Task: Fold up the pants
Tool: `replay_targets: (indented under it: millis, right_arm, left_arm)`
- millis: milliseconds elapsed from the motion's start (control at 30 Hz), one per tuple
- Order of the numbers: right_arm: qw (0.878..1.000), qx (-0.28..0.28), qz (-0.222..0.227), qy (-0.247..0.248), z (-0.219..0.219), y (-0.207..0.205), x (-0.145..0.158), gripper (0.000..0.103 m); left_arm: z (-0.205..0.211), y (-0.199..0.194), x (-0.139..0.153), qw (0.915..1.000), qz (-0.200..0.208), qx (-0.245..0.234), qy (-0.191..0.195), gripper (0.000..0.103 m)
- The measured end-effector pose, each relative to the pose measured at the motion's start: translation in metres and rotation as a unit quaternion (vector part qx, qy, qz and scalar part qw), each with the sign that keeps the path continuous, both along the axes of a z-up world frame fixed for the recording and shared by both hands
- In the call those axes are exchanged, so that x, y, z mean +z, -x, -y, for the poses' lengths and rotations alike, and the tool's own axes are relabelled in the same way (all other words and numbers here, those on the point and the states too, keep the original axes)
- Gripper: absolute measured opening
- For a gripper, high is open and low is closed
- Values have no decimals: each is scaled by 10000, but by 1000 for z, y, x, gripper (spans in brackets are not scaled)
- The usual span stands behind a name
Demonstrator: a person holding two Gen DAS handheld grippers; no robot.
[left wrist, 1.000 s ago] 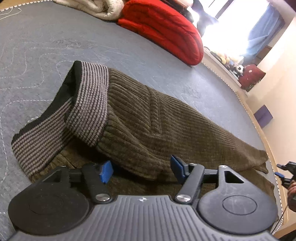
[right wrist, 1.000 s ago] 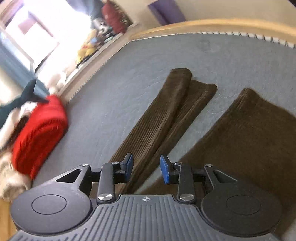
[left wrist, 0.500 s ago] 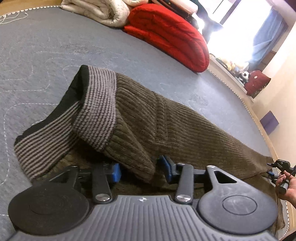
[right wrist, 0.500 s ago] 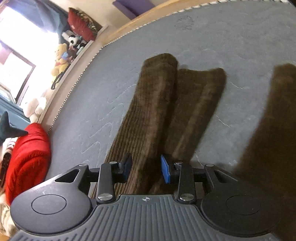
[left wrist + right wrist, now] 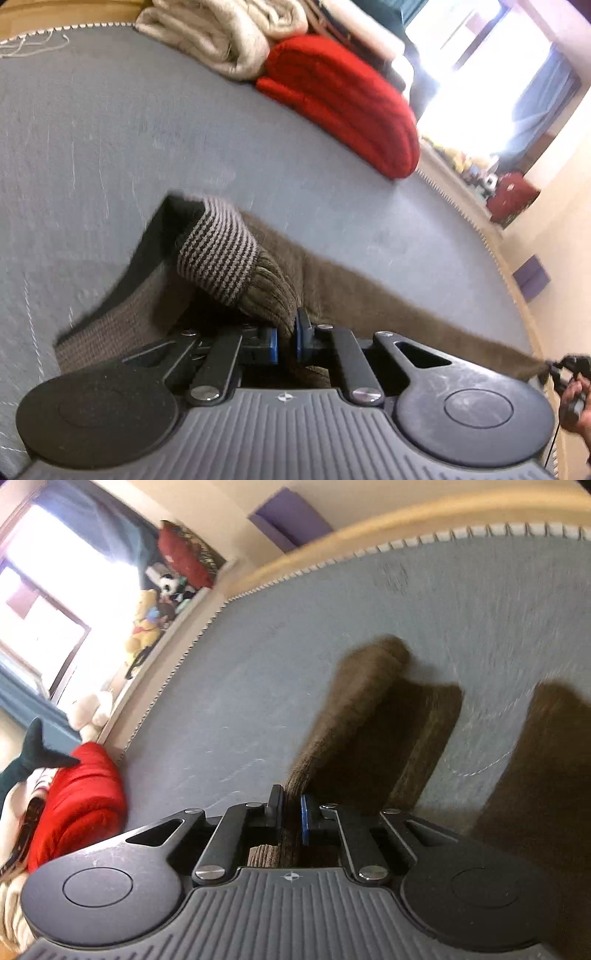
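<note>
Left wrist view, grip: the left hand-held gripper [image 5: 286,338] is pinched on the brown ribbed pants [image 5: 332,280] just below the striped waistband [image 5: 218,251], a fold of cloth between its blue pads [image 5: 300,334].
Right wrist view, grip: the right hand-held gripper [image 5: 291,814] is clamped on an edge of one pant leg [image 5: 354,709], the cloth rising from the bed.
Pants: spread on the grey quilted bed [image 5: 110,122], one layer lifted at both ends; the other leg [image 5: 554,757] lies flat, apart from the lifted one.
Doing it well: I'd say both hands should travel together at even height, keeping the span taut so the lifted layer lands edge to edge on the flat one.
Risk: thick rib knit may slip or bunch if one end leads.
Further off: red quilt [image 5: 343,99], cream blanket [image 5: 218,37], soft toys [image 5: 147,627] by the window.
Containers: none I can make out.
</note>
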State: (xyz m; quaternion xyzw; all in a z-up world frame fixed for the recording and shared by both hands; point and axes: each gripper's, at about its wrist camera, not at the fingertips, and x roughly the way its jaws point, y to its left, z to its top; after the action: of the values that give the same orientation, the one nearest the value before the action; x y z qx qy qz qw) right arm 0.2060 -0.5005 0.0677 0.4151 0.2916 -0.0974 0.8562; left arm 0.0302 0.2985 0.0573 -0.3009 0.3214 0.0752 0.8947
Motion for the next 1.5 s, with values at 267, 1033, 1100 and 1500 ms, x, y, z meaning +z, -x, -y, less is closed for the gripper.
replay_targets:
  millis: [267, 1033, 1100, 1500]
  right_arm:
    - [9926, 105, -323, 1165, -11, 126, 79, 8]
    - [9826, -1198, -1246, -686, 80, 219, -23, 20]
    - [9794, -1402, -1239, -764, 83, 215, -27, 20]
    - [9773, -1598, -840, 1106, 79, 215, 17, 9]
  left_arm:
    - [-28, 43, 43, 9997, -21, 225, -8, 8]
    - [95, 47, 22, 9691, -240, -1239, -2121, 48]
    - [103, 40, 9, 9649, -453, -1551, -2072, 48]
    - [112, 39, -18, 9475, -802, -1954, -2401, 48]
